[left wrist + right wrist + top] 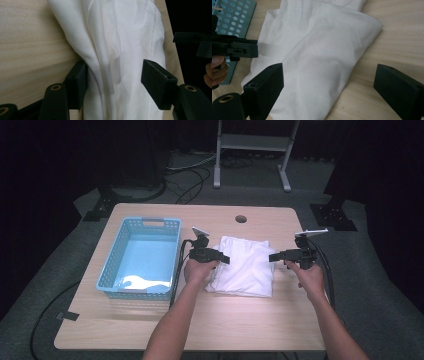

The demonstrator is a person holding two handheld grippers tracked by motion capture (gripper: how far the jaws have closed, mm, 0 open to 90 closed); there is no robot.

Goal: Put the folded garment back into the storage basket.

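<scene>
On the worktop (150,320), the left hand-held gripper (224,258) straddles the white cloth's (245,265) 9 o'clock edge, jaws apart; the right hand-held gripper (274,256), jaws apart, sits at 3 o'clock.

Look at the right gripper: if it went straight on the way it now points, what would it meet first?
Most likely the folded white cloth: the right gripper points at its near edge with jaws open, one already over the fabric. Depth is hard to judge.
</scene>
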